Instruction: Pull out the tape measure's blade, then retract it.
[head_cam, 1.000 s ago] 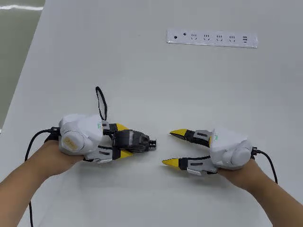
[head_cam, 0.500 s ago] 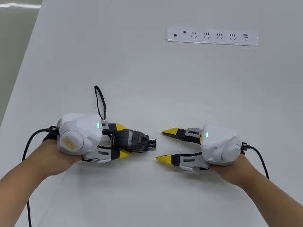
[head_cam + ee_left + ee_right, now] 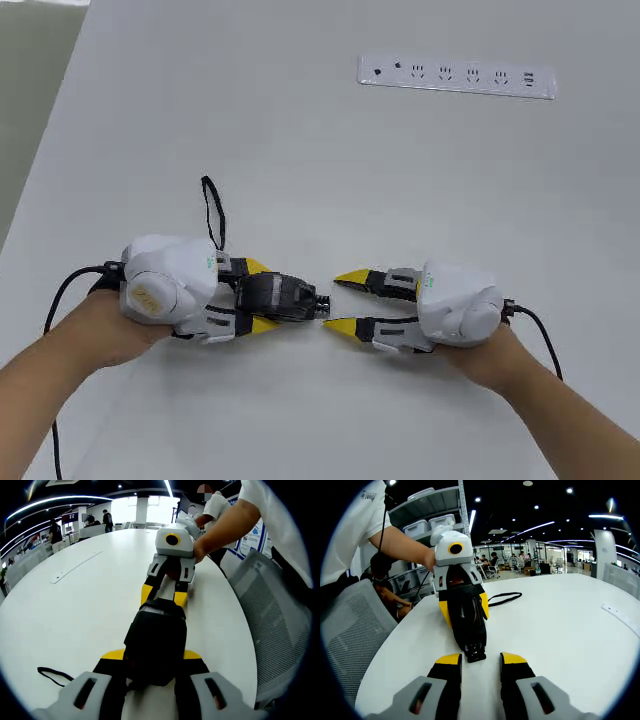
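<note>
Right gripper (image 3: 331,301) now nearer the tape measure (image 3: 278,297), fingers (image 3: 352,276) apart; left gripper (image 3: 268,296) with fingers (image 3: 256,267) tight on it.

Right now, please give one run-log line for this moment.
left tool: shut on tape measure | right tool: open, tips beside blade hook | pull: not begun

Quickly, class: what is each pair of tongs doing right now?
Left tongs: closed on the tape measure.
Right tongs: open, empty.
</note>
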`<state>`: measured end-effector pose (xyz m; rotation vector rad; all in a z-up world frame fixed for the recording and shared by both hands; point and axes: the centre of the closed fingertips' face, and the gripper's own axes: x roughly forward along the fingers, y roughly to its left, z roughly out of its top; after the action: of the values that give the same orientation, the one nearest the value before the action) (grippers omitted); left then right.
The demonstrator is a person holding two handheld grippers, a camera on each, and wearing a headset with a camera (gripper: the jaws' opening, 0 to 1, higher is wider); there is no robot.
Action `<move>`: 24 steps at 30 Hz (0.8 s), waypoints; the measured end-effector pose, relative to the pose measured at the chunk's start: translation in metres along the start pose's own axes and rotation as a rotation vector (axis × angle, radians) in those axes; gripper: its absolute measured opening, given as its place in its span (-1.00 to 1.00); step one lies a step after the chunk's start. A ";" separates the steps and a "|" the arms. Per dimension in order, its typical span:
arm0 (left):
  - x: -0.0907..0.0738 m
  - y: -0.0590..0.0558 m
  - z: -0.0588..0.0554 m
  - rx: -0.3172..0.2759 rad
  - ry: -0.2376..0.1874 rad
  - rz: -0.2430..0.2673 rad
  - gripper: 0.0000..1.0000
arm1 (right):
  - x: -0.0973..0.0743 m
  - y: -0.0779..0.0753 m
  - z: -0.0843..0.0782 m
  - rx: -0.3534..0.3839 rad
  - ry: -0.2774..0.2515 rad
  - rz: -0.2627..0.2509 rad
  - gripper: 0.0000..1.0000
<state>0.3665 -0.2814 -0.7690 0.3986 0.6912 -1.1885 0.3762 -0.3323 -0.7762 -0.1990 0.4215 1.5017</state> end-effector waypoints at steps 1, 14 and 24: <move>0.000 0.000 0.000 0.000 0.001 0.001 -0.34 | 0.000 0.000 0.000 -0.010 0.002 0.002 -0.42; 0.001 0.001 0.001 -0.009 -0.005 0.004 -0.34 | 0.004 0.003 -0.001 -0.010 0.003 0.018 -0.65; 0.000 0.001 0.000 -0.009 -0.007 0.004 -0.35 | 0.004 0.004 0.000 -0.008 0.002 0.022 -0.70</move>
<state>0.3677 -0.2813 -0.7692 0.3885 0.6895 -1.1824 0.3726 -0.3282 -0.7771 -0.2030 0.4201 1.5255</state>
